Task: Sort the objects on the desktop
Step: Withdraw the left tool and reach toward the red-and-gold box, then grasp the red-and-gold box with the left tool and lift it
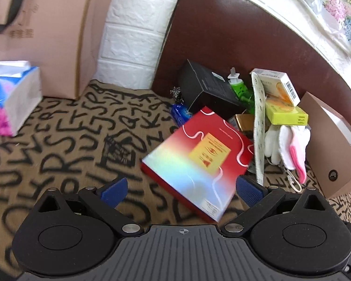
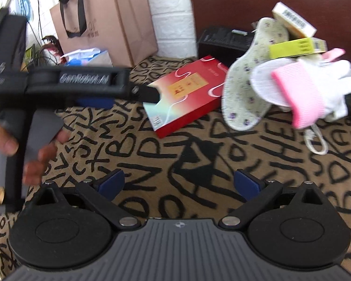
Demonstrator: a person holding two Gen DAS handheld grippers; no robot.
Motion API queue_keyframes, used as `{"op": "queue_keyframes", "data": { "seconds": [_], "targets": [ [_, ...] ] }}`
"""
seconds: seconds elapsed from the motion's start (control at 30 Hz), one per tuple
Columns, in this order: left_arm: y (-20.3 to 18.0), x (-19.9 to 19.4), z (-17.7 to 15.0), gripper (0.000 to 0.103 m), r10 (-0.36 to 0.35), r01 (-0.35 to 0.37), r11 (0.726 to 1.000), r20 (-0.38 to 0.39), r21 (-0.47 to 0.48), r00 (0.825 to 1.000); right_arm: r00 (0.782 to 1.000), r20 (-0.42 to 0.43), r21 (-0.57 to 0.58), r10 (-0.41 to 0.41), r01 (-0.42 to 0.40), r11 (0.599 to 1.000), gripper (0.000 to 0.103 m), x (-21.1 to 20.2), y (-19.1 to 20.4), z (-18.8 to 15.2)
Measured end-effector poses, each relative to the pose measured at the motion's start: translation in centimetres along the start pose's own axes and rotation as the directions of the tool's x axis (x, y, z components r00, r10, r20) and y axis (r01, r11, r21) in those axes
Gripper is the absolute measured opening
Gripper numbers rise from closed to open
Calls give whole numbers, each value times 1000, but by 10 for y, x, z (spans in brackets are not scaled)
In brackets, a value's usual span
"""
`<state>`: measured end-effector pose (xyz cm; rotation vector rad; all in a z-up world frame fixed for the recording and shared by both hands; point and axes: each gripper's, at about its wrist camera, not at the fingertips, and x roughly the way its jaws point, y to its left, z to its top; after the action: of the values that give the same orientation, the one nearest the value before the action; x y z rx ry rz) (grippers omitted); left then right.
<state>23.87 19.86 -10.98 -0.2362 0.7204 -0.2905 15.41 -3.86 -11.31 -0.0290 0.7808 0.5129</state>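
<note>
While both tools hang over the lettered cloth, the right gripper gapes with nothing between its pads. Likewise spread, the left gripper straddles the near corner of the red box, probably lining up a grasp, though blur hides contact. Beyond, the box leans against a heap: insole, white glove, yellow carton, black box, awaiting sorting.

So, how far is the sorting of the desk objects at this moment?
Nothing looks sorted yet. The red box, black box, yellow boxes, insole and white glove lie in one heap against the brown board. The left gripper is open, with the red box's near end between its fingers; the right gripper is open and empty. Everything remains.
</note>
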Motion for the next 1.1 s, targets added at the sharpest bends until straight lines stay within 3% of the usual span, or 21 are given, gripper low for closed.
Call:
{"op": "queue_keyframes", "data": {
  "seconds": [0.13,0.23,0.47,0.63,0.7,0.83,0.97,1.1],
  "targets": [
    [16,18,13,103,-31,31,999,-23,13,999,1000,-7,-11,-11,11,1000,98,13,5,3],
    [23,29,20,103,-100,101,995,-56,25,993,1000,6,-15,-28,28,999,97,20,8,7],
    [27,47,33,101,-164,167,985,-77,34,983,997,40,-28,-61,62,998,83,37,14,21],
    [12,46,32,71,-125,131,990,-95,59,988,997,46,-47,-64,66,997,79,47,16,28],
    [8,43,30,61,-148,153,988,-120,35,982,997,49,-32,-56,57,998,76,47,12,30],
    [-7,35,22,61,-116,126,990,-134,70,984,997,52,-40,-62,64,997,70,46,7,31],
    [-20,27,11,62,-106,116,992,-147,58,983,998,41,-21,-54,55,998,57,36,-6,26],
    [-45,13,-9,65,-104,117,991,-175,67,979,999,20,-28,-42,42,999,55,15,-13,14]
  ]
}}
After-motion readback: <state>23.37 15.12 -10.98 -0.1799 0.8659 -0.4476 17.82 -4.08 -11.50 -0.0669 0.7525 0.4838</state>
